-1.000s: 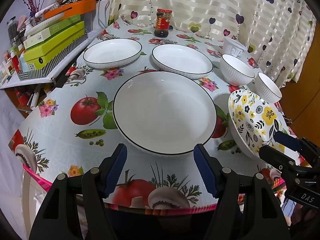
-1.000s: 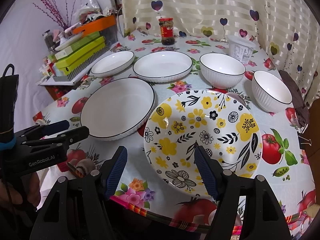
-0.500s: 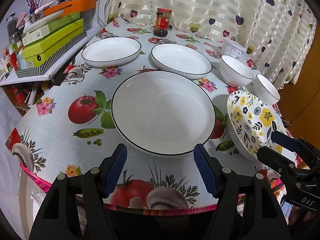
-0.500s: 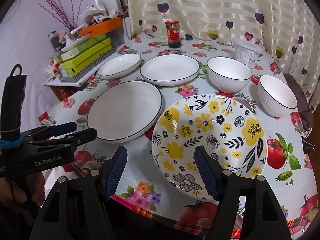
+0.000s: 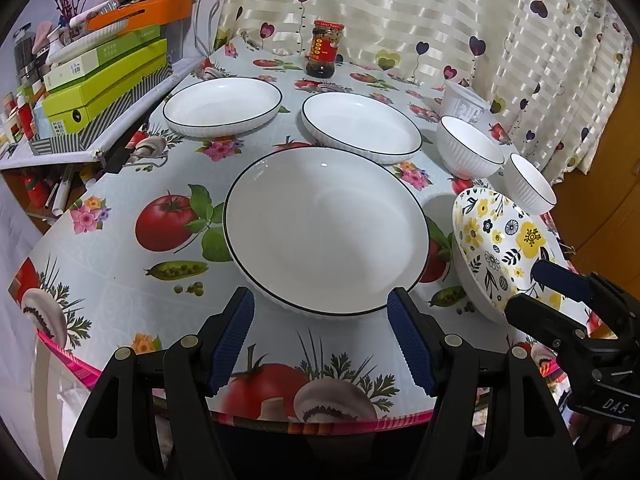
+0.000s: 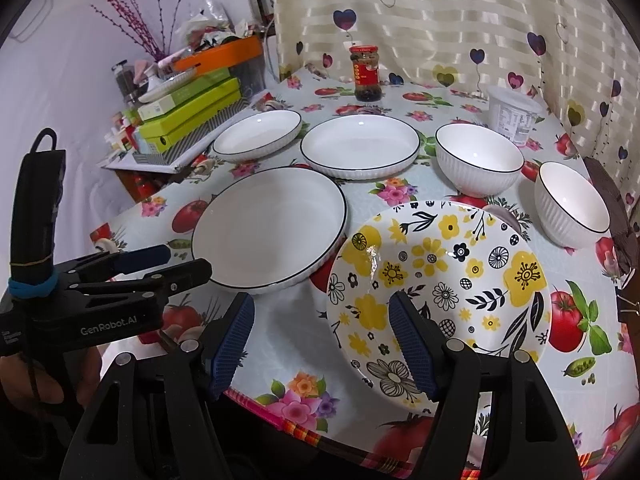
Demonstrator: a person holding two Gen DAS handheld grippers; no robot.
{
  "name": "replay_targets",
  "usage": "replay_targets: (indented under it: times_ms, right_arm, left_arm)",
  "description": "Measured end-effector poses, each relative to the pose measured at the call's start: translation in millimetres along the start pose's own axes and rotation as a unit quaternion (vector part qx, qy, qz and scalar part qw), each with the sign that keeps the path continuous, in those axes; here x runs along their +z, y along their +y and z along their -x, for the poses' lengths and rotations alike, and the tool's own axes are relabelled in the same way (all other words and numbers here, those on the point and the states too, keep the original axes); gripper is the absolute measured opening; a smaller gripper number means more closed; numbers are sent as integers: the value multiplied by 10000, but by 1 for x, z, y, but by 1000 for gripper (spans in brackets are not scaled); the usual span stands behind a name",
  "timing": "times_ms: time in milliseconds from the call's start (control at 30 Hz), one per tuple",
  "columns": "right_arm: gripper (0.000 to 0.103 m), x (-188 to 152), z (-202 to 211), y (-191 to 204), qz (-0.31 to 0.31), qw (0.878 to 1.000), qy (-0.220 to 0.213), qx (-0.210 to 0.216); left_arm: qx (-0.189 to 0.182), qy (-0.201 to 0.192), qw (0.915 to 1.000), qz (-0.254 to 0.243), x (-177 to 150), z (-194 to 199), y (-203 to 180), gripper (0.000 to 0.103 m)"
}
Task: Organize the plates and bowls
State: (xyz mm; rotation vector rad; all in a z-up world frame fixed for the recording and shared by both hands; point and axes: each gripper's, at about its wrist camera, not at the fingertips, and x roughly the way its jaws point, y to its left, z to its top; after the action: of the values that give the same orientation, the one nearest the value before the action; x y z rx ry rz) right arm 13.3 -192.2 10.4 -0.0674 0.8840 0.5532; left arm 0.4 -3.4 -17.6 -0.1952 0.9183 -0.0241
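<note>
Left gripper (image 5: 320,336), fingers spread, faces the large white plate (image 5: 326,230) lying flat just ahead; right gripper (image 6: 322,338), likewise spread, reaches the floral plate (image 6: 438,284) on a vegetable-print tablecloth (image 5: 120,264) before heart-patterned curtains (image 5: 400,20).

Right gripper (image 6: 322,340), jaws apart, at the near table edge; its right finger overlaps the rim of the floral plate (image 6: 438,280). The large white plate (image 6: 270,230) lies just left of it. Left gripper (image 6: 176,266) is poised, jaws apart, at that plate's near-left rim.
</note>
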Motion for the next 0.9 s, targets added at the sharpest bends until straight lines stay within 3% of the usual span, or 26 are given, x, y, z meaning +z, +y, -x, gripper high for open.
replay_targets:
  times_ms: [300,567,900]
  right_arm:
    - [71,9,-8,-3,-100,9998,25,180]
    - [71,33,-17,9,187,9995,93,218]
    - [71,96,-40,26,445,9986,78,271]
  left_arm:
    - [-148,-37,9998,130,6,-1,12,70]
    - [-269,-71,9984,487,22,-4,39,70]
    - [-52,-237,9970,741,63,-5,85,70]
